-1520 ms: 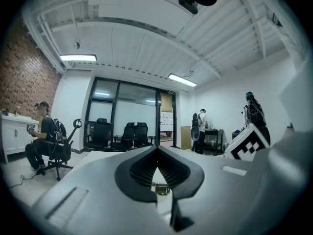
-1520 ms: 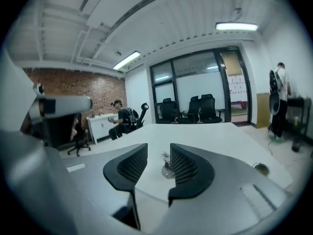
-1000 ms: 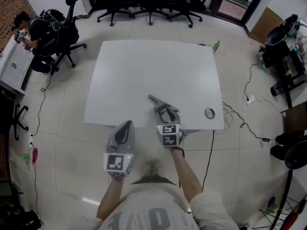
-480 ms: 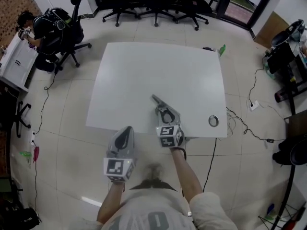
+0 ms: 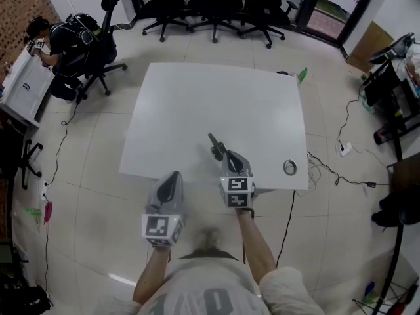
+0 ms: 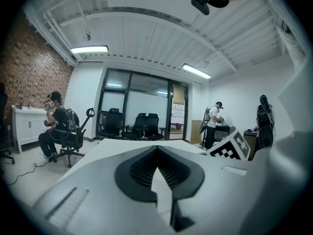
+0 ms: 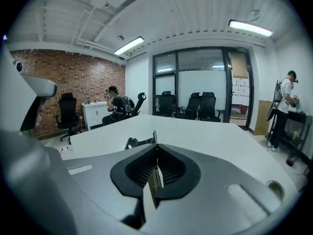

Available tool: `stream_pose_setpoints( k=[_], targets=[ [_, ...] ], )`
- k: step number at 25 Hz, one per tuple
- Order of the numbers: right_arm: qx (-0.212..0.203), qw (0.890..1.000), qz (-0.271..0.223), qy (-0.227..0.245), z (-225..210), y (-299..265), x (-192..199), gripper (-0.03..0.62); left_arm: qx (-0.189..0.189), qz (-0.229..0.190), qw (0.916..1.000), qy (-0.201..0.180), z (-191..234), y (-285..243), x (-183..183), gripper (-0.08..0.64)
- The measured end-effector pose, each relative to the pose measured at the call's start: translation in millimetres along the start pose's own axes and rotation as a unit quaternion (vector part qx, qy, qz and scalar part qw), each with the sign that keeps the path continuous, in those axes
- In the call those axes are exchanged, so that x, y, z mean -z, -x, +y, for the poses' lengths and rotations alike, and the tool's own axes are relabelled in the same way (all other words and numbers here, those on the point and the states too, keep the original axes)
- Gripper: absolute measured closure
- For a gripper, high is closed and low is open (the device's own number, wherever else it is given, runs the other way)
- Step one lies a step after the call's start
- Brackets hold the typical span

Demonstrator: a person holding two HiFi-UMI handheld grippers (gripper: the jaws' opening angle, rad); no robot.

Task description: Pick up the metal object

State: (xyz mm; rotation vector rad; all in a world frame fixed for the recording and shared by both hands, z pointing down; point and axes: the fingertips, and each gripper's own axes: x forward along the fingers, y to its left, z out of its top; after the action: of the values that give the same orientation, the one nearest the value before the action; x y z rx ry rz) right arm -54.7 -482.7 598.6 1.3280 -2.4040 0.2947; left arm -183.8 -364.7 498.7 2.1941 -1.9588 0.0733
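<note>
The metal object (image 5: 214,144) is a thin dark angled piece lying near the front edge of the white table (image 5: 216,97). My right gripper (image 5: 225,155) is shut on its near end. In the right gripper view a thin metal edge stands clamped between the black pads (image 7: 171,168), and the rest of the metal object (image 7: 139,142) sticks out ahead over the table (image 7: 210,141). My left gripper (image 5: 172,177) hangs shut at the table's front edge, left of the right one, with nothing in it. In its own view the left gripper (image 6: 156,152) shows its tips meeting.
A round cable hole (image 5: 288,168) sits in the table's front right corner. A green object (image 5: 301,76) is at the far right corner. Black office chairs (image 5: 197,5) stand beyond the table. A seated person (image 5: 62,41) is at the far left. Cables (image 5: 335,169) trail on the floor at the right.
My right gripper's jaws stood open around the metal object and have now closed on it. The left gripper has stayed where it was.
</note>
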Motion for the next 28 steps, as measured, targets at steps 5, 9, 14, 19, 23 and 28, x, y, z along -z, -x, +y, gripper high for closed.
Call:
stream_pose_setpoints(
  k=[5, 9, 14, 19, 23, 28],
  targets=[
    [0.004, 0.998, -0.043, -0.046, 7.0, 40.2, -32.0, 0.575, 0.016, -0.026, 0.9994, -0.016, -7.1, -3.3, -15.4, 0.559],
    [-0.003, 0.988, -0.118, -0.102, 3.6, 98.7, -76.8, 0.575, 0.033, -0.061, 0.9973, -0.023, -22.7, 0.8, -37.2, 0.560],
    [-0.018, 0.967, -0.199, -0.158, 5.4, 180.0, -110.6, 0.575, 0.050, -0.084, 0.9950, -0.020, -46.5, 26.1, -61.7, 0.560],
    [-0.015, 0.959, -0.227, -0.166, 13.0, 219.0, -115.9, 0.575, 0.064, -0.097, 0.9929, -0.022, -58.9, 47.0, -67.2, 0.560],
    [-0.013, 0.956, -0.227, -0.184, 16.7, 239.2, -104.7, 0.575, 0.070, -0.107, 0.9915, -0.024, -66.4, 67.5, -68.5, 0.560],
    [-0.011, 0.954, -0.227, -0.194, 25.9, 273.4, -86.0, 0.574, 0.066, -0.103, 0.9922, -0.025, -63.5, 98.7, -56.6, 0.559]
  ],
)
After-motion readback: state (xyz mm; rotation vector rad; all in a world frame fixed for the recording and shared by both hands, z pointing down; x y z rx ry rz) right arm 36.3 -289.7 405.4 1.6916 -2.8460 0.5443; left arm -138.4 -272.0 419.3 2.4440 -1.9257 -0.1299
